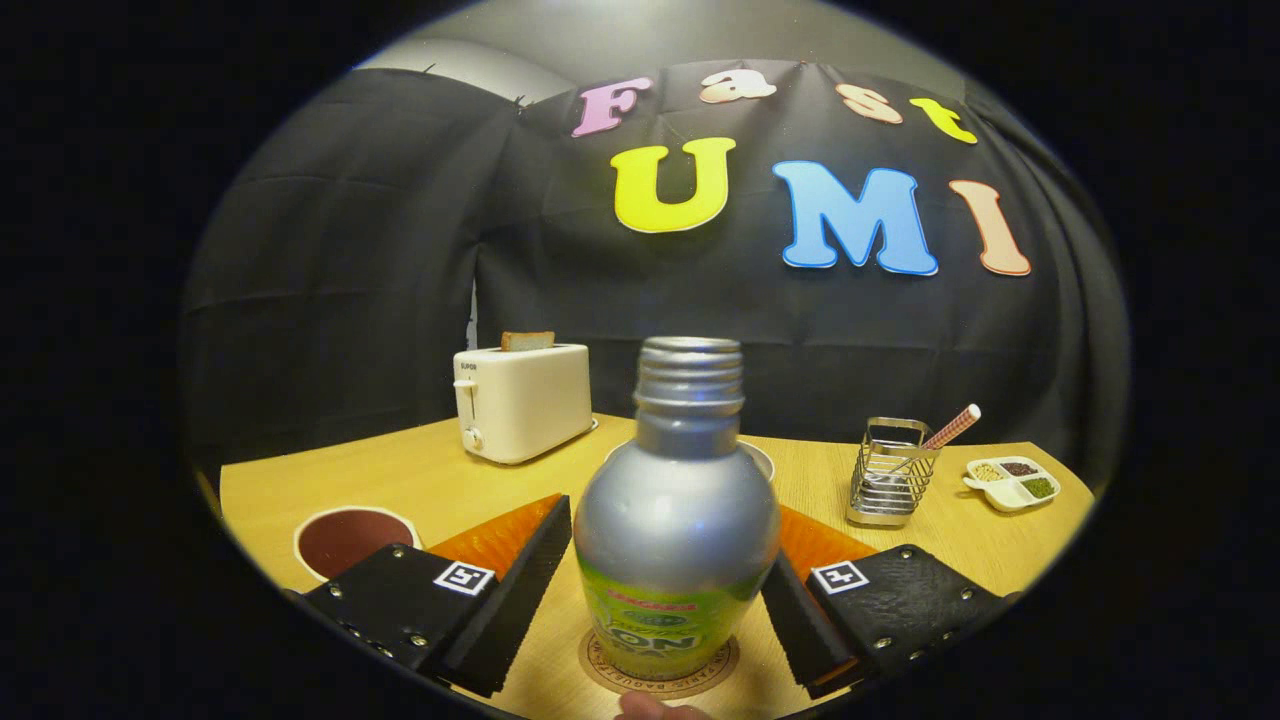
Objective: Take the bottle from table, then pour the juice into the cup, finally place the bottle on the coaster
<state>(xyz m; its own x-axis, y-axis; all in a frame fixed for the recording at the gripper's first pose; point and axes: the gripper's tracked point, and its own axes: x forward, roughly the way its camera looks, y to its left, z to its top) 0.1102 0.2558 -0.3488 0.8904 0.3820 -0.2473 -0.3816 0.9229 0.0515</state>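
A silver bottle (676, 520) with a green label and no cap stands upright on a round tan coaster (610, 672) on the wooden table (420, 470). My gripper (672, 580) is shut on it: both fingers (520, 580) lie against the bottle's sides at label height. Just beyond the bottle, a white rim (762, 458) of a round vessel peeks out, mostly hidden. A white-rimmed round cup (352, 540) with dark red inside sits beyond the left finger.
A white toaster (520, 400) with a slice of bread stands at the back left. At the back right stand a wire holder (888, 472) with a striped straw and a small divided dish (1012, 482). Part of a hand (655, 708) shows below the coaster.
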